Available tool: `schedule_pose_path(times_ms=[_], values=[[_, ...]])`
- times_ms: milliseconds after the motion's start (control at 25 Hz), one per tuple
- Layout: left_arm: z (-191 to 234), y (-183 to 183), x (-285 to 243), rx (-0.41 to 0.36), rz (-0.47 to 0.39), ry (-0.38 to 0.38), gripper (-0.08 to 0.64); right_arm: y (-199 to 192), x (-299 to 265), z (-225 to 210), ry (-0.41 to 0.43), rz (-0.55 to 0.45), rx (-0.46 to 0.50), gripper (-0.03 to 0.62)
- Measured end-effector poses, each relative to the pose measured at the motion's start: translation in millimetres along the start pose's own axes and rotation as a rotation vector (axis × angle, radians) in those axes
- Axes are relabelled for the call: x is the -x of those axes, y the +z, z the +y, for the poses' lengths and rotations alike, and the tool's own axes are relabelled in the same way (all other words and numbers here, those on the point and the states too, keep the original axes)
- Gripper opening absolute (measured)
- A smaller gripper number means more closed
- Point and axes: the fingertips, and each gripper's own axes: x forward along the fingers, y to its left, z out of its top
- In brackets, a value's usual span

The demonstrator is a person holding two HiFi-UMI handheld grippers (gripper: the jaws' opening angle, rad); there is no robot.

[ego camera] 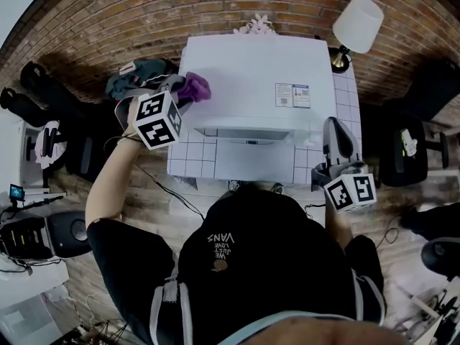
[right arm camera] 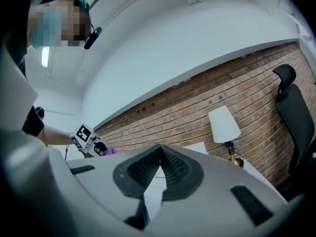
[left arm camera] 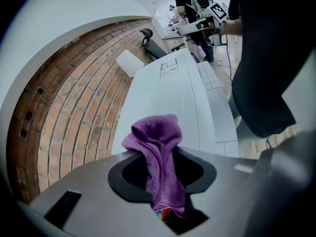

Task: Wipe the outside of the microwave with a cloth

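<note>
On a white tiled table [ego camera: 192,160] against a brick wall [ego camera: 144,9] stands a white microwave [ego camera: 251,77], with a lamp [ego camera: 357,24] at its right rear. The left gripper [ego camera: 180,98] is clenched on a purple cloth [ego camera: 194,88]; the cloth bunches out past the jaws at the left edge of the microwave's top. Whether it presses on the surface cannot be told. The right gripper [ego camera: 336,129] is off the microwave's front right corner, apart from it, with its jaws closed together on nothing.
</note>
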Motion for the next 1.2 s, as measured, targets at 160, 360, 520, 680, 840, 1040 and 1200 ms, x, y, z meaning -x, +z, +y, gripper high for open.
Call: schedule_pose_path(times_ms=[160,360,520,680,840,1040,1200], values=[[-17.4,-29.0,15.6,0.025,0.02,0.001,0.133,-4.1,-12.2,21.0,0.042,0.001,0.003,-0.003],[-30.2,-25.6,14.1,0.012,0.016,-0.019,0.133,-5.8,-11.9,30.5,0.065,0.002,0.004,-0.003],[-30.8,10.8,6.1,-0.042,-0.024,-0.034,0.133,0.6,0.4,19.0,0.041,-0.004,0.009,-0.003],[-32.0,66.9,-7.3,-0.129,-0.075,-0.05,0.133,6.7,21.8,-4.1,-0.004,-0.017,0.012,-0.003],[-38.2,135.2,-20.5,-0.222,-0.146,-0.075,0.133,14.1,49.3,-28.5,-0.057,-0.031,0.017,-0.003],[-46.1,217.6,-34.3,-0.313,-0.221,-0.097,0.133,24.5,84.8,-66.4,-0.128,-0.046,0.016,-0.003],[-55.0,279.9,-43.3,-0.359,-0.284,-0.115,0.133,29.2,110.9,-95.3,-0.172,-0.054,0.015,-0.003]])
